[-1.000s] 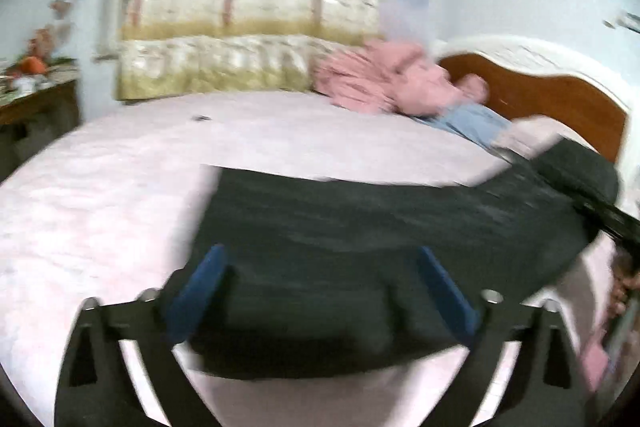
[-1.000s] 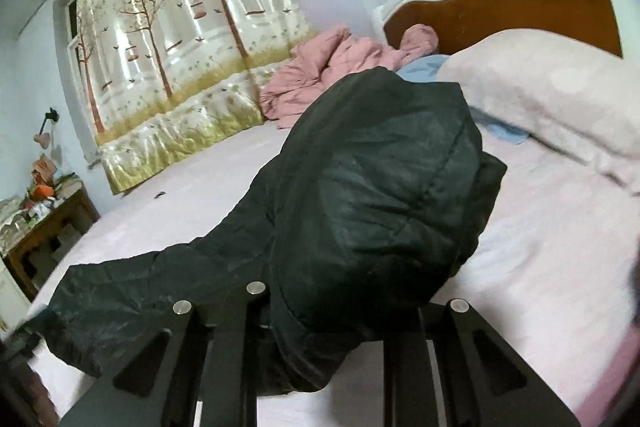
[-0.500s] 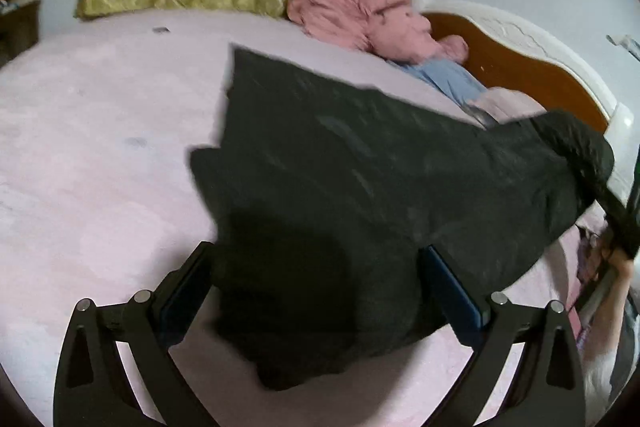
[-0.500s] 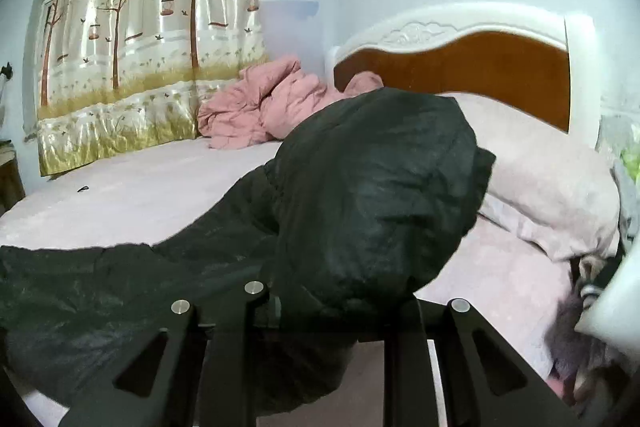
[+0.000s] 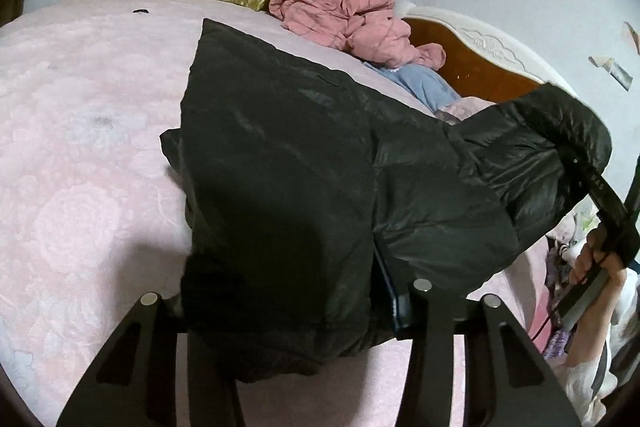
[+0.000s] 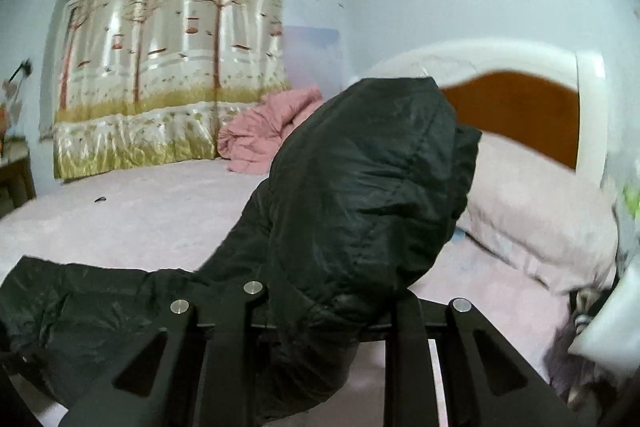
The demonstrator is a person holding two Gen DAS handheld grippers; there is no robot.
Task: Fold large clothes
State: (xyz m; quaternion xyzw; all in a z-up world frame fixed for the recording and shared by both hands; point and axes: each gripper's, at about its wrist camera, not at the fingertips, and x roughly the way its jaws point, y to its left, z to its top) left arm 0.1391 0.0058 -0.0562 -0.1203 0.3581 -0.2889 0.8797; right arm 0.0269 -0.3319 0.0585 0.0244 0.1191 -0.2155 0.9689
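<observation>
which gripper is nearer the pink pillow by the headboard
Right. The right gripper, shut on the black jacket's hood end, sits just short of the pink pillow. The left gripper, jaws just closing on the jacket's other end, is further down the bed.

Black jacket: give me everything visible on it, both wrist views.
The black jacket is a large puffy garment of shiny, quilted-looking fabric with a hood. It lies stretched across the pink bedspread, partly lifted off it. The left gripper has just been closing on the thick end nearest its camera, and fabric fills the jaws. The right gripper is shut on the hood end, which bulges up above its fingers. A seam runs over the hood. No zip or label can be made out.
</observation>
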